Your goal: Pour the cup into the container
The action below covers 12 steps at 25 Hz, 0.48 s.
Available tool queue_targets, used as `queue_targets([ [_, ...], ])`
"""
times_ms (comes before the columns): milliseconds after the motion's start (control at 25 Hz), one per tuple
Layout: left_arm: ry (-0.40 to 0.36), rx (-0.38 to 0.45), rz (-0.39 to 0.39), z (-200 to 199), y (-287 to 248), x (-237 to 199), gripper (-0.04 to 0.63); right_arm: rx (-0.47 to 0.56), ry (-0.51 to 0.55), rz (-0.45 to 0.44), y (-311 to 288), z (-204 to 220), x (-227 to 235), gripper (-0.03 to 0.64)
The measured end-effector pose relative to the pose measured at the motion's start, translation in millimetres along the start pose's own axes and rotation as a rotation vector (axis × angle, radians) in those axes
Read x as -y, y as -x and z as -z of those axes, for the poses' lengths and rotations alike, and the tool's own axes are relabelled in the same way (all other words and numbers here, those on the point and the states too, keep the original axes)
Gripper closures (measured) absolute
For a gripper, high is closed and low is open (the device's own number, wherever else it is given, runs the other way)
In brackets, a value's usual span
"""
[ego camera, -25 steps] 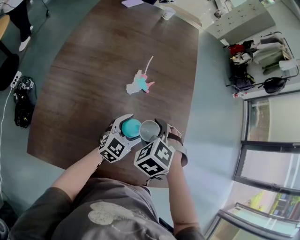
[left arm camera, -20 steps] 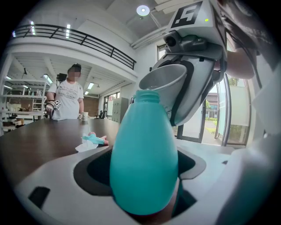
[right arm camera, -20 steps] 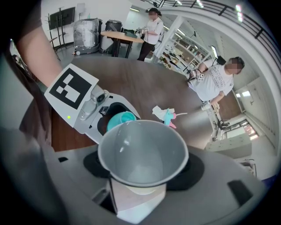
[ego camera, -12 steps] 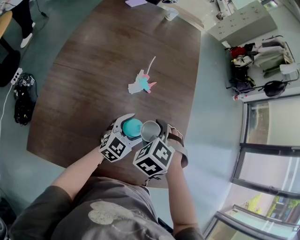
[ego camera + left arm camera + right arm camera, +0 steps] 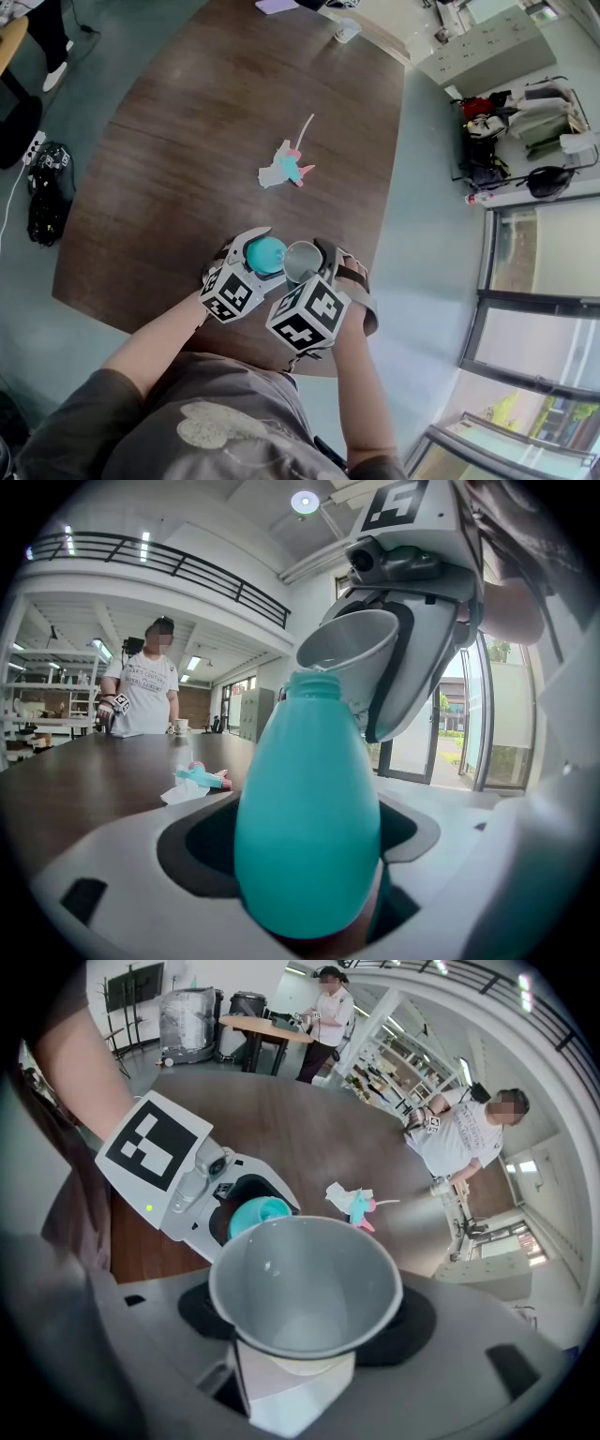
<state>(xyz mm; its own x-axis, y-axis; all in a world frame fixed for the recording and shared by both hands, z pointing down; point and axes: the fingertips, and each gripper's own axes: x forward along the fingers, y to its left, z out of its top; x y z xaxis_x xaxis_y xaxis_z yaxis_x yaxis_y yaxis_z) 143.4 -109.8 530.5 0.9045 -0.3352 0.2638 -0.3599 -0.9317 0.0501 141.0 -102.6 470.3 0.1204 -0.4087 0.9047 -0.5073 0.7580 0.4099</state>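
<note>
My left gripper (image 5: 255, 253) clamps the teal container (image 5: 307, 808); my right gripper (image 5: 302, 266) grips the grey cup (image 5: 305, 1283) (tipped at its mouth).

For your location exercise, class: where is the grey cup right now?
Head view, low centre: the cup is held in the right claw, tilted with its rim by the mouth of the bottle, over the near end of the table.

Nothing readable showed; the print on a person's shirt (image 5: 141, 696), at nine o'clock, was too small.
</note>
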Motion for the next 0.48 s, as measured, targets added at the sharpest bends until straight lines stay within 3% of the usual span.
queue_targets([
  [480, 0.004, 0.001, 0.002, 0.0, 0.1, -1.2, 0.183, -0.049, 0.018, 0.007, -0.7, 2.7, 2.1, 0.313],
])
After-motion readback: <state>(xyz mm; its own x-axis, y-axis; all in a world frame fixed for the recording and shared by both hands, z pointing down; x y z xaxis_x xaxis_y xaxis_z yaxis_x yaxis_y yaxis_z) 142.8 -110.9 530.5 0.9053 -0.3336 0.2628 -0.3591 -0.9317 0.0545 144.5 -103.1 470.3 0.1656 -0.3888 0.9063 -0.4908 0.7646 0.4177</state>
